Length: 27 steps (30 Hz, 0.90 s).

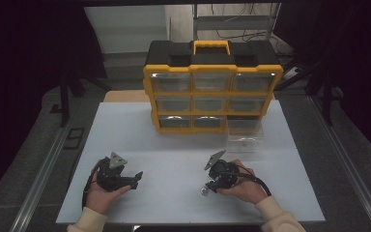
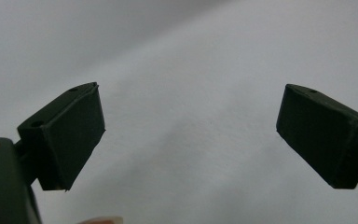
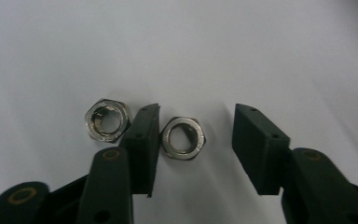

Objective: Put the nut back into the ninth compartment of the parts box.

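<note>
- A silver hex nut (image 3: 183,138) lies flat on the white table (image 1: 174,145), in the gap between the two black jaws of the right gripper (image 3: 196,140).
- The one jaw touches or nearly touches the nut's side; the other stands clear of it, so the claw is released, not grasping anything.
- A second hex nut (image 3: 107,120) lies flat just outside that same near jaw, close beside the first with only the jaw between them.
- In the high view the two nuts show as a small shiny spot at the tip of the right gripper (image 1: 211,186), near the table's front edge, right of centre.
- The person's right hand (image 1: 244,186) holds that gripper tilted down toward the table; a black cable trails from it.
- The left gripper (image 1: 136,180) sits in the person's left hand (image 1: 104,193), well apart on the left side of the table.
- Its jaws stand wide apart over bare table surface, released.
- A black and yellow drawer cabinet (image 1: 212,87) stands at the back of the table.
- One clear drawer (image 1: 243,137) is out of it, resting on the table in front of its lower right corner.
</note>
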{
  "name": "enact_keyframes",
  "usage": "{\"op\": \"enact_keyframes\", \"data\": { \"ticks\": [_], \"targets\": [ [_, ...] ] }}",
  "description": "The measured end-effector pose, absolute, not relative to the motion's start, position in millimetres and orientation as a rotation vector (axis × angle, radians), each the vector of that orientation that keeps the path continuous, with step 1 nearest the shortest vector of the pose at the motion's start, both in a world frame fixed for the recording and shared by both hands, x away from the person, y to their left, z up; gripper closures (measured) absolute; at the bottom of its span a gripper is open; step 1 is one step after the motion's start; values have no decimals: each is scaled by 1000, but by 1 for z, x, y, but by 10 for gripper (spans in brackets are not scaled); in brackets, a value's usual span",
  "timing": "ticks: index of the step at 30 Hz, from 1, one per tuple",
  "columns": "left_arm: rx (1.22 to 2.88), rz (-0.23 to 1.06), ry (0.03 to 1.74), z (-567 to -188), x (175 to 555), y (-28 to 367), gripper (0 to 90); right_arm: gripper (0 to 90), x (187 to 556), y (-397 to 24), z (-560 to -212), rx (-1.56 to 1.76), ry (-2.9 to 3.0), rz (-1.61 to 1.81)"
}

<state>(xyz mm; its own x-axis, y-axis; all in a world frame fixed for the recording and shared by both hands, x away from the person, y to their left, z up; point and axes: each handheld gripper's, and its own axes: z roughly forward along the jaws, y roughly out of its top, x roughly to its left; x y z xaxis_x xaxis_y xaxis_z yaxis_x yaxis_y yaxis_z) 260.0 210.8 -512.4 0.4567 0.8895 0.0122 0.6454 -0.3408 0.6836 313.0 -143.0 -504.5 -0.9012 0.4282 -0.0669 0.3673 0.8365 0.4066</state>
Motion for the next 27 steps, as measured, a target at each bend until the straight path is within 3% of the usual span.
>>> {"op": "enact_keyframes", "data": {
  "ticks": [9,27],
  "targets": [
    [2100,520,1275,-512,260,211,81,670,313,-143,-504,621,2910,604],
    [2101,520,1275,-513,260,211,82,678,316,-144,-503,666,2932,618]
  ]
}}
